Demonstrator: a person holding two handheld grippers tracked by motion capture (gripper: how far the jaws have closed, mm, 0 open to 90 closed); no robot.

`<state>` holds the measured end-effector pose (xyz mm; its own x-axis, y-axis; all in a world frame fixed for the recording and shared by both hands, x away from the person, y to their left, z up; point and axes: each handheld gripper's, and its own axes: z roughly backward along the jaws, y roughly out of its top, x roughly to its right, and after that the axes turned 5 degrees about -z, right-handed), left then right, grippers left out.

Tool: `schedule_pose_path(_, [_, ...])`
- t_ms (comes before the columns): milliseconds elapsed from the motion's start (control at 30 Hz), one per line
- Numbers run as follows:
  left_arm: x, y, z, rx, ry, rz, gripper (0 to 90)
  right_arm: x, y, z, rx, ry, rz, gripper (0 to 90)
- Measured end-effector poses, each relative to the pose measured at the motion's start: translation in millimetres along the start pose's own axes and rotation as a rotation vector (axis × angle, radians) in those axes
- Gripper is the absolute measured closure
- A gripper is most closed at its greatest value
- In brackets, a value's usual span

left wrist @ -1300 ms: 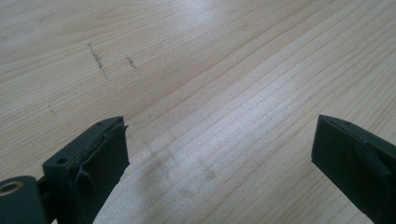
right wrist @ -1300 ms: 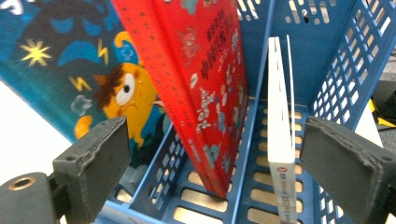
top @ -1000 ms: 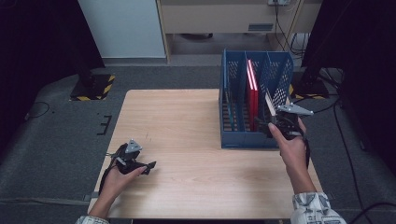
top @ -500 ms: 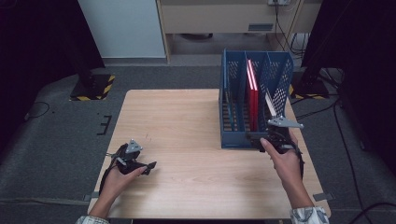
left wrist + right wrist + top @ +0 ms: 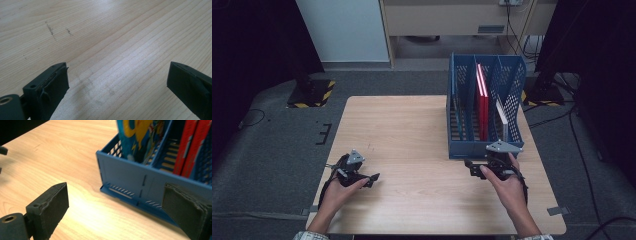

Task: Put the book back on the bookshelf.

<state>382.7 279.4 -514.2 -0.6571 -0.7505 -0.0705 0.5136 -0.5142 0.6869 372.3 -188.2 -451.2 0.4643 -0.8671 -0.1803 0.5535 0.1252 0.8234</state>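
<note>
High view: a wooden table [image 5: 412, 130] bears a blue file rack [image 5: 484, 120] at its right half, with three compartments running away from the person. The middle compartment holds two red books [image 5: 482, 100] standing upright; the right compartment holds a white-edged book [image 5: 501, 116] leaning at a tilt; the left compartment holds a thin book [image 5: 457, 117], seen edge-on and hard to make out, though the right gripper view shows a blue-and-yellow cover [image 5: 140, 137] there.

The right gripper [image 5: 479, 169] rests low over the table just in front of the rack's near wall, apart from it. Its jaws stand wide apart and hold nothing; between them lie bare wood and the rack's lower front corner [image 5: 120, 187].

The left gripper [image 5: 364, 177] lies near the table's front left edge, well apart from the rack. Left gripper view: jaws spread wide, empty, over bare table [image 5: 112, 50].
</note>
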Motion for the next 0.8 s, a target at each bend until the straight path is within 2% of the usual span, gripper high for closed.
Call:
schedule_pose_path(300, [0.8, -0.3, -1.8, -0.007, -0.003, -0.005, 3.0, -11.5, -18.8, -8.5, -0.03, 0.043, 0.016, 7.8])
schedule_pose_path(733, [-1.5, -3.7, -4.8, -0.022, -0.006, 0.004, 3.0, -29.0, -36.4, -46.1, -0.135, 0.07, 0.048, 8.2])
schedule_pose_path(800, [-2.3, -4.3, -4.9, -0.023, -0.006, 0.008, 2.9, -30.6, -38.6, -52.3, -0.143, 0.072, 0.039, 8.3])
